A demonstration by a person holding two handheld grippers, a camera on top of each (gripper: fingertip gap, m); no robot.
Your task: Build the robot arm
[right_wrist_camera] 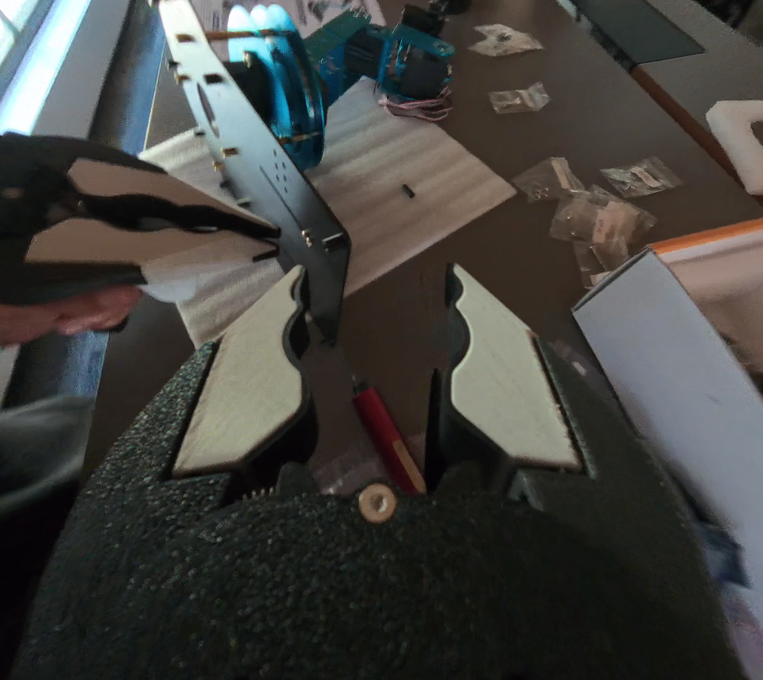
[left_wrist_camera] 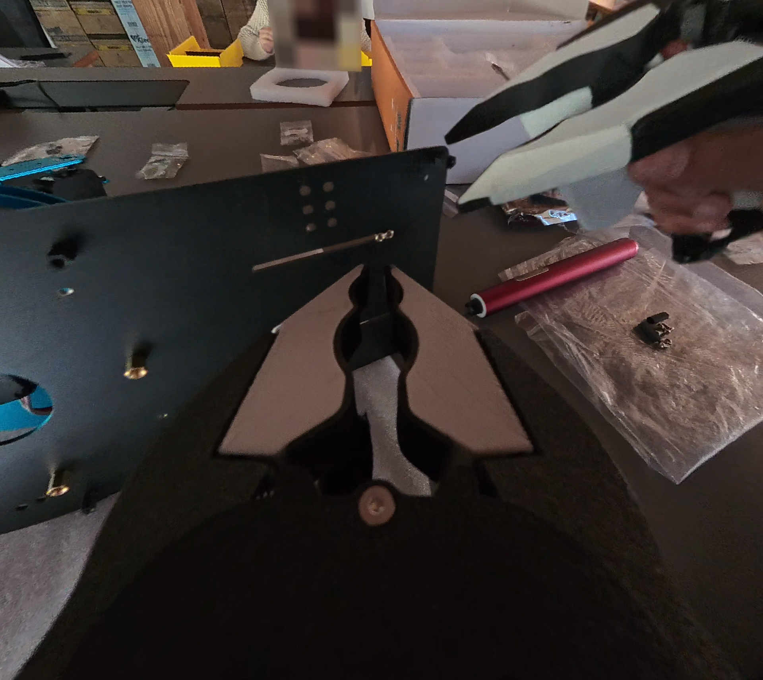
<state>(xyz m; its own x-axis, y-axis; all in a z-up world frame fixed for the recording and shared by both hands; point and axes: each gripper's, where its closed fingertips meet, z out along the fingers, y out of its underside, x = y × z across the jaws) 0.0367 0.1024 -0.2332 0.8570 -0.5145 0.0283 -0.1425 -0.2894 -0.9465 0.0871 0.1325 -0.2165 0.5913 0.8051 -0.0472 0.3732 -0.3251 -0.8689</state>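
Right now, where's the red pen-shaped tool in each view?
Left wrist view: the red tool lies right of centre on the table, beside the black plate, partly on a clear plastic bag.
Right wrist view: low centre, seen between the open right gripper fingers.
Shared landmark: the black plate.

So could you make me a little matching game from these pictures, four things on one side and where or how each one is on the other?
Things:
1. black plate
2. red tool
3. left gripper
4. right gripper

States:
A. jaws apart, holding nothing
B. lying on the table beside a clear plastic bag
C. held up on edge, with holes and brass posts
D. jaws closed on the plate's edge

Pairs: 1-C, 2-B, 3-D, 4-A
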